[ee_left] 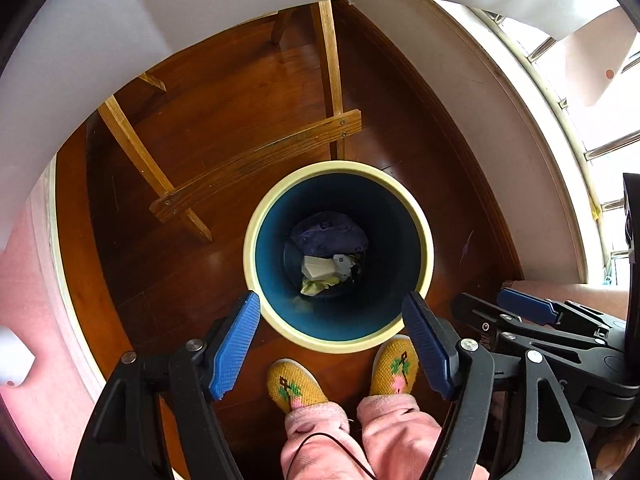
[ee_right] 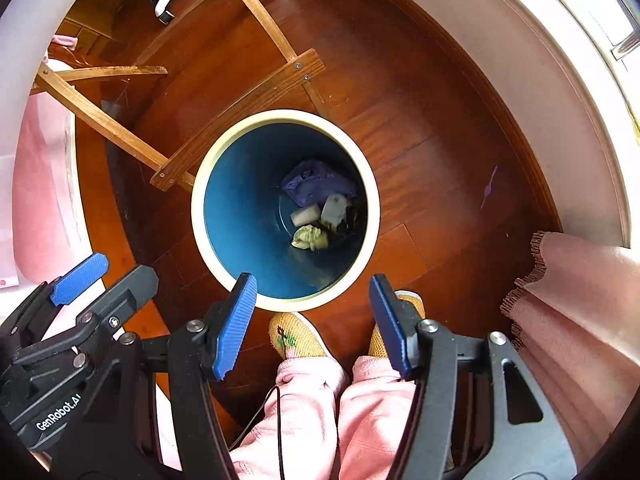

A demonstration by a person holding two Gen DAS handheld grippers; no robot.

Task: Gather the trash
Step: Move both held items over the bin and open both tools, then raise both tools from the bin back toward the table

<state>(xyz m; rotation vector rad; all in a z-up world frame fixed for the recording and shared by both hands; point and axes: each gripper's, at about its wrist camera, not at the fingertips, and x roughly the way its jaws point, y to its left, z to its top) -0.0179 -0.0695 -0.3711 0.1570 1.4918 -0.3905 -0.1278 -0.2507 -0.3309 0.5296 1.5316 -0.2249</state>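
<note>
We hold both claws, left (ee_left: pixel 331 314) and right (ee_right: pixel 313 295), spread and empty above the cream-rimmed blue round bin (ee_right: pixel 208 168); crumpled trash (ee_right: pixel 310 238) lies at its bottom. Dropping seems done; next we seek more litter.

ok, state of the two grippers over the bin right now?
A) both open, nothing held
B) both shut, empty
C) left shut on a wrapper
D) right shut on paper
A: the left gripper and the right gripper both have their jaws spread wide with nothing between them, above the blue bin, and crumpled trash already lies at its bottom.
</note>
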